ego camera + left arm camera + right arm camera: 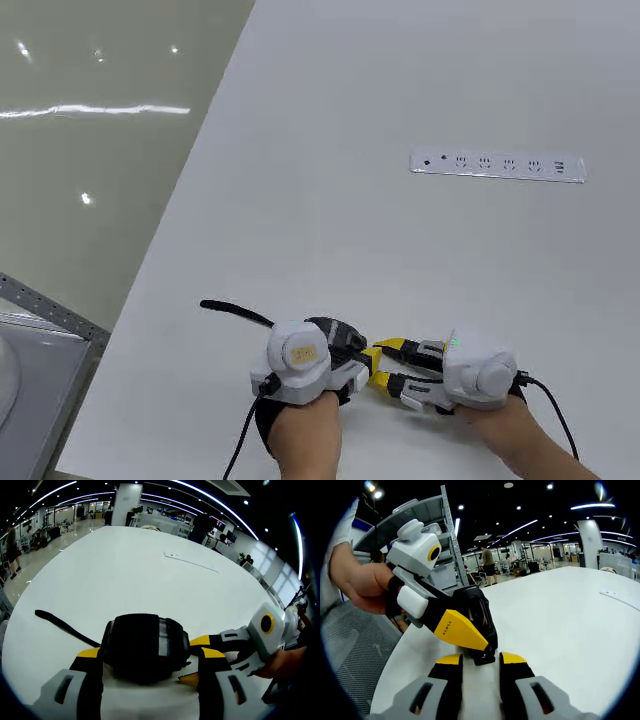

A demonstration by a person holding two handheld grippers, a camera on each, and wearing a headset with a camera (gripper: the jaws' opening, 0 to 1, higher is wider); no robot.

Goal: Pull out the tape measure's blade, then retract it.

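A black tape measure (336, 335) is clamped between the yellow-tipped jaws of my left gripper (352, 352), just above the white table. In the left gripper view, the case (142, 645) fills the space between the jaws of that gripper (150, 654), and its black wrist strap (57, 622) trails left over the table. My right gripper (383, 363) faces it from the right. In the right gripper view, the jaws of that gripper (481, 662) stand slightly apart on either side of the case's lower corner (484, 656). No blade is drawn out.
A white power strip (497, 165) lies farther back on the white table (400, 240). The table's left edge runs diagonally, with glossy floor beyond it. A grey metal shelf (45, 322) stands at the lower left. People stand far off in the hall.
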